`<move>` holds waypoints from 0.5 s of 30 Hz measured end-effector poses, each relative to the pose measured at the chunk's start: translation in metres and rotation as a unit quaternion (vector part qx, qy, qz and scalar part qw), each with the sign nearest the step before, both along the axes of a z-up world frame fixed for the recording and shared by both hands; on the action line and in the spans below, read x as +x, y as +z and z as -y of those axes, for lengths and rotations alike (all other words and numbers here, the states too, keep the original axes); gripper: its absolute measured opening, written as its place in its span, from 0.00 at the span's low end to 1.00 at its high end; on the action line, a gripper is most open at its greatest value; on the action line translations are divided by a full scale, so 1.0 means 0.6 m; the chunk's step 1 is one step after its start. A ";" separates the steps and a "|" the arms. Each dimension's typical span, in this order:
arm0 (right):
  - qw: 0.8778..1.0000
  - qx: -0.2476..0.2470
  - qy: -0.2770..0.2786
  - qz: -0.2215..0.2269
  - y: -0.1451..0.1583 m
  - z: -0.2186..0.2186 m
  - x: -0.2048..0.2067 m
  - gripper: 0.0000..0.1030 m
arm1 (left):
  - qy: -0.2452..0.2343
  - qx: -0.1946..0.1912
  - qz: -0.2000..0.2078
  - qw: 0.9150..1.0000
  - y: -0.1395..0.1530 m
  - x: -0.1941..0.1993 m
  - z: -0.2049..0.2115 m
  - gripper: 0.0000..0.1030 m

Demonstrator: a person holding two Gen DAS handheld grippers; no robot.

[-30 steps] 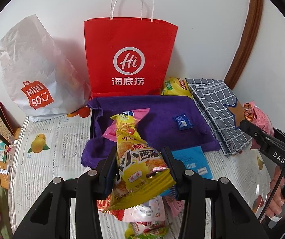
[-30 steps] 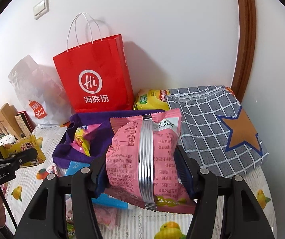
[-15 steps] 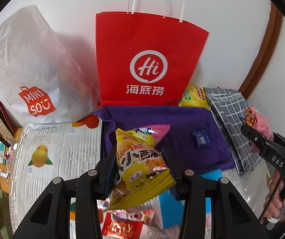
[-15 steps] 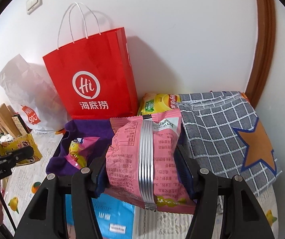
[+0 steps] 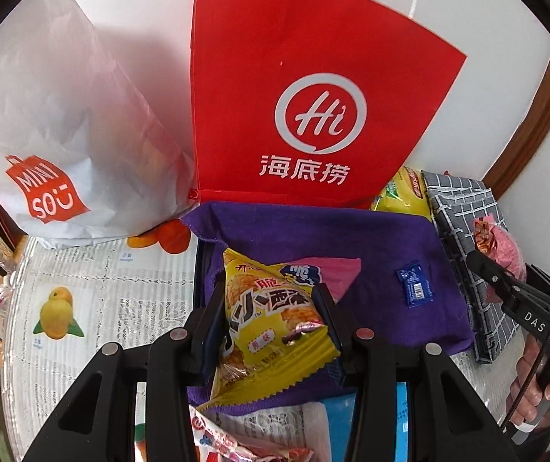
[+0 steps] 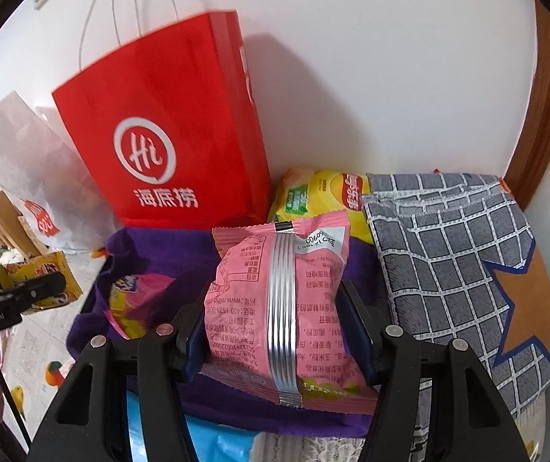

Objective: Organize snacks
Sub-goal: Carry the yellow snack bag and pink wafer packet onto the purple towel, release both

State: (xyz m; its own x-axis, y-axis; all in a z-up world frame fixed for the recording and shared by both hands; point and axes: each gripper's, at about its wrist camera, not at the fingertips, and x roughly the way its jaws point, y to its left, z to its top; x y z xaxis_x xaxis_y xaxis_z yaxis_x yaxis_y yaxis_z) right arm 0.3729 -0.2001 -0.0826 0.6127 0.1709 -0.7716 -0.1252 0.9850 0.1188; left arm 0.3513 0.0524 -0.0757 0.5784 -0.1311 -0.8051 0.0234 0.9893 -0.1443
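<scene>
Both tongs carry a snack packet. From the left wrist view, the left gripper [image 5: 271,331] is clamped narrow on a yellow snack packet [image 5: 267,319], held over the near edge of the purple cloth [image 5: 390,254], where a pink-and-yellow packet [image 5: 328,269] and a small blue sachet [image 5: 415,283] already lie. To place it well, I judge it should be lowered onto bare purple beside the pink-and-yellow one, not on top, then released. This hand tilts steeply downward toward the red paper bag [image 5: 313,88].

From the right wrist view, the right gripper [image 6: 278,327] grips a pink snack packet [image 6: 278,308] across its width, above the cloth's right part [image 6: 151,246], near the checked fabric [image 6: 455,254]. It also points downward; setting it flat beside its neighbours looks sensible.
</scene>
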 end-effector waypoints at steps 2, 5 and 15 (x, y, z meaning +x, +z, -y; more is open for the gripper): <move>1.000 0.002 0.002 -0.012 -0.015 0.005 0.007 0.58 | -0.001 0.000 -0.007 1.000 -0.008 0.007 0.000 0.40; 1.000 -0.001 0.007 -0.030 -0.036 0.008 0.018 0.58 | -0.004 -0.009 -0.019 1.000 -0.024 0.013 -0.006 0.40; 0.997 -0.029 0.023 -0.062 -0.093 -0.008 0.035 0.58 | -0.008 -0.021 -0.060 0.998 -0.068 0.041 -0.006 0.40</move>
State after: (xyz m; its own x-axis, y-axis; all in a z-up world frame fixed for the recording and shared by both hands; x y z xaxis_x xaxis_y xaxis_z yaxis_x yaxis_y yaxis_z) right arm 0.3938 -0.1954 -0.1383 0.5044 0.1495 -0.8504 -0.1583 0.9842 0.0791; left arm 0.3761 0.0559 -0.1166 0.4756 -0.1750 -0.8621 0.0197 0.9819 -0.1884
